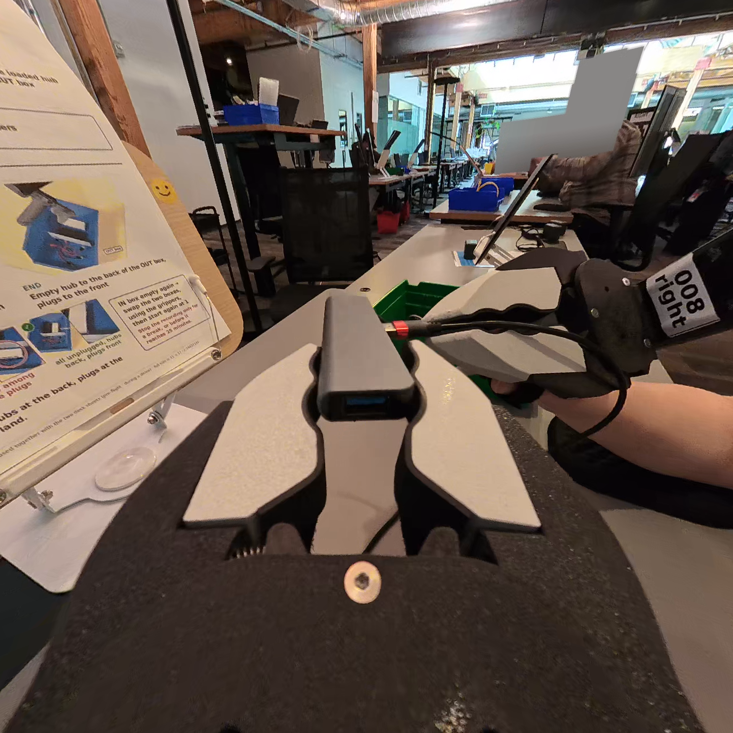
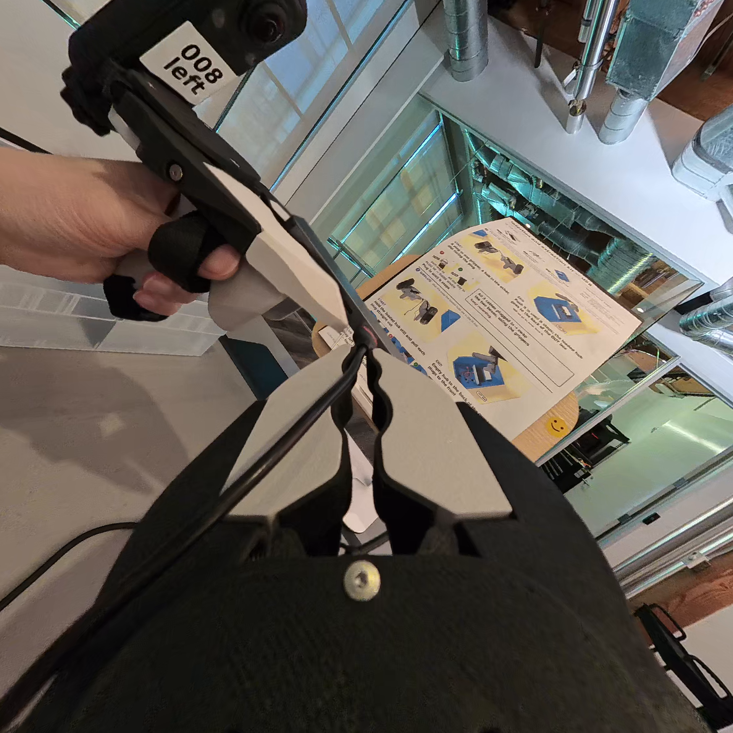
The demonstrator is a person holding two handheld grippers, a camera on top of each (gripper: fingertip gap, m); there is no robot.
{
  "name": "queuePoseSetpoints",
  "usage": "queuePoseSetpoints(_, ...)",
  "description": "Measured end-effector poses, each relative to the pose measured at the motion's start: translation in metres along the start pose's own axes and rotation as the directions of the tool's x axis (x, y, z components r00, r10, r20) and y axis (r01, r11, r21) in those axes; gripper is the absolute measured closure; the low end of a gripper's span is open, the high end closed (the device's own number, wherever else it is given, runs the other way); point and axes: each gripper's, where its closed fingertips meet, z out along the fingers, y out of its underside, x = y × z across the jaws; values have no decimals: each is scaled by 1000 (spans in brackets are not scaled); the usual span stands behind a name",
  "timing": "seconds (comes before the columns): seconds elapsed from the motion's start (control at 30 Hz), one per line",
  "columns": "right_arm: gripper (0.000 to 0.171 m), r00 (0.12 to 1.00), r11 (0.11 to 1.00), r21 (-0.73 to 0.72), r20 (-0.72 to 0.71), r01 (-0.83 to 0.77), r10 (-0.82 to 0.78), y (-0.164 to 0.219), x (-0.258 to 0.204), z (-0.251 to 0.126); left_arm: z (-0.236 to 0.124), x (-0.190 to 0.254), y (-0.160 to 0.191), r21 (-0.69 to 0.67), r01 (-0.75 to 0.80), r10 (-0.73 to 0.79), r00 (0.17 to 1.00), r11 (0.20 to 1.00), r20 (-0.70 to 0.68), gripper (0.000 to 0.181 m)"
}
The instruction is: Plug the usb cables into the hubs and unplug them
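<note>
My left gripper (image 1: 363, 351) is shut on a dark grey USB hub (image 1: 357, 329) and holds it above the table, its blue end port (image 1: 365, 400) facing the camera. My right gripper (image 1: 426, 328) comes in from the right, shut on a black USB plug with a red band (image 1: 401, 329). The plug's metal tip meets the hub's right side; how deep it sits cannot be told. Its black cable (image 1: 555, 333) loops back over the right gripper. In the right wrist view my right gripper (image 2: 363, 353) pinches the plug (image 2: 368, 334) against the hub's edge (image 2: 317, 246), beside a left finger (image 2: 293, 273).
An instruction sheet on a wooden board (image 1: 99, 277) stands close on the left and also shows in the right wrist view (image 2: 496, 317). A green bin (image 1: 416, 295) sits on the grey table (image 1: 416, 254) behind the hub. A person's forearm (image 1: 634, 408) is at the right. A propped tablet (image 1: 511, 214) stands farther back. The grippers are tip to tip, or close to it.
</note>
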Motion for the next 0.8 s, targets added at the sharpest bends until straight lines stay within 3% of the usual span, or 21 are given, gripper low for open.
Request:
queuePoseSetpoints(0.27,167,1000,1000,-9,18,-23,23,1,-3,2,-2,-3,-4,28,-4,4,1000,1000,27,146)
queuePoseSetpoints(0.6,166,955,955,13,5,-296,296,1,6,1,3,-3,-13,104,-12,2,996,994,89,147)
queuePoseSetpoints(0.8,166,955,955,43,-27,-293,294,-8,11,-3,2,4,-23,175,-28,12,996,984,93,147)
